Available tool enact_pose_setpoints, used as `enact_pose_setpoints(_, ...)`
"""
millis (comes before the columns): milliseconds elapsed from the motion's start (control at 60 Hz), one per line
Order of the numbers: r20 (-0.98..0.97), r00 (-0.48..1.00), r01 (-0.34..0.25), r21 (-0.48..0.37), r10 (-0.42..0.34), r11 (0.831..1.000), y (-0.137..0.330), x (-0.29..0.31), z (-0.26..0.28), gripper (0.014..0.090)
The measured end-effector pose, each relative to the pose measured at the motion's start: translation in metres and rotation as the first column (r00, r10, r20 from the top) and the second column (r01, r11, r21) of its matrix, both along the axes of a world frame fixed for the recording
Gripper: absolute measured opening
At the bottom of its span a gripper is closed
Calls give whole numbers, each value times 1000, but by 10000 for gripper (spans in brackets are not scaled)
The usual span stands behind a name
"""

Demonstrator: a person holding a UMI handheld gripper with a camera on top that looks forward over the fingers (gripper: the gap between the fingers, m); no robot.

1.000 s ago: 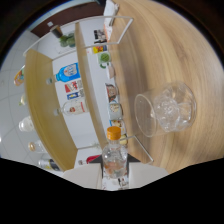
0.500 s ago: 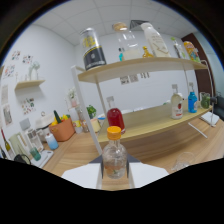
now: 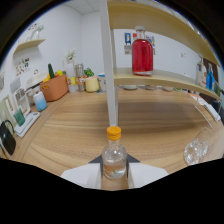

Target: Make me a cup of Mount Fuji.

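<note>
My gripper [image 3: 114,172] is shut on a small clear bottle with an orange cap [image 3: 114,155], which stands upright between the two pale fingers [image 3: 80,175]. The bottle is held above the wooden counter [image 3: 75,135]. To the right of the fingers, low on the counter, sits a clear faceted glass [image 3: 194,151]. On the wooden shelf [image 3: 160,80] beyond stands a large jar of red liquid [image 3: 142,55].
A white upright post [image 3: 111,75] rises right behind the bottle. At the back left stand an orange pot [image 3: 54,86], a yellow cup [image 3: 91,84], metal tins and a blue cup [image 3: 40,101]. A black object [image 3: 6,137] lies at the far left.
The view has swung from rolled sideways to level and closer to the shelf. The bottle stays in the fingers, and the glass now sits low to the right.
</note>
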State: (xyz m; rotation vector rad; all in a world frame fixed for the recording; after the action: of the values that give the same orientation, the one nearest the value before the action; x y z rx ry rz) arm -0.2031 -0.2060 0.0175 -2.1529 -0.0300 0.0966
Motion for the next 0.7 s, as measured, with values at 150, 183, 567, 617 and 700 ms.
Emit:
enact_pose_setpoints(150, -5, 1000, 13, -56, -13, 998, -1, 1, -8, 356)
enact_pose_setpoints(183, -4, 1000, 11, -56, -11, 998, -1, 1, -9, 360)
enact_pose_setpoints(567, 3, 997, -75, -105, 76, 992, -33, -7, -5, 830)
enact_pose_setpoints(617, -14, 997, -72, -95, 71, 993, -40, -2, 7, 853)
enact_pose_setpoints(700, -37, 997, -74, -44, 72, 996, -50, 12, 36, 854)
